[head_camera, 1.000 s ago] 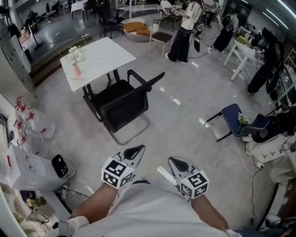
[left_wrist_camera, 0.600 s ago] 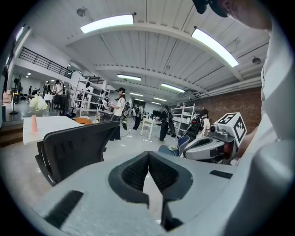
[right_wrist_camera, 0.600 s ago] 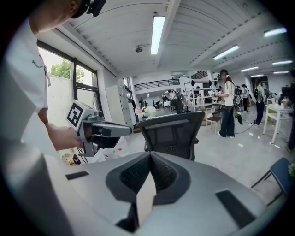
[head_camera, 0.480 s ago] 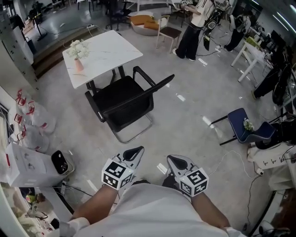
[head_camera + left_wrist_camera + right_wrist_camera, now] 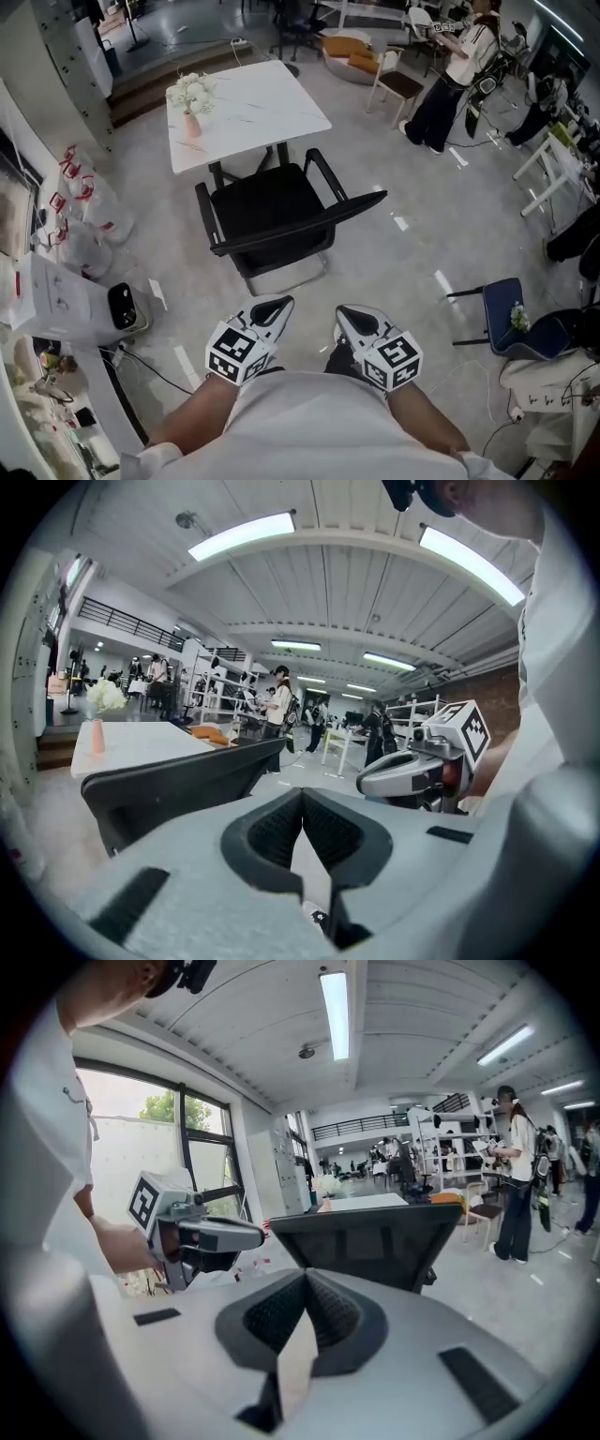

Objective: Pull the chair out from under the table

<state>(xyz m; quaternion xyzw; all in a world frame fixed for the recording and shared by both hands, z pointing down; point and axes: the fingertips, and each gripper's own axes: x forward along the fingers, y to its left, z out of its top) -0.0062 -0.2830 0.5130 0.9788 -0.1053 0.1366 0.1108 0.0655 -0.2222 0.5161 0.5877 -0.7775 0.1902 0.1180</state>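
Note:
A black mesh office chair with armrests faces a white square table, its seat front at the table's near edge and its backrest toward me. A pink vase of white flowers stands on the table. Both grippers hang low in the head view, short of the chair and touching nothing. My left gripper is shut and empty. My right gripper is shut and empty as well. The backrest fills the left gripper view's left side. In the right gripper view the backrest stands straight ahead.
A white box with a black device and plastic bags lie at the left. A low blue chair is on the right. A person stands far right beside a wooden chair. Bare grey floor lies between me and the black chair.
I have come closer: the chair and table sit nearer and more toward the middle of the head view. Both grippers have stayed shut and side by side.

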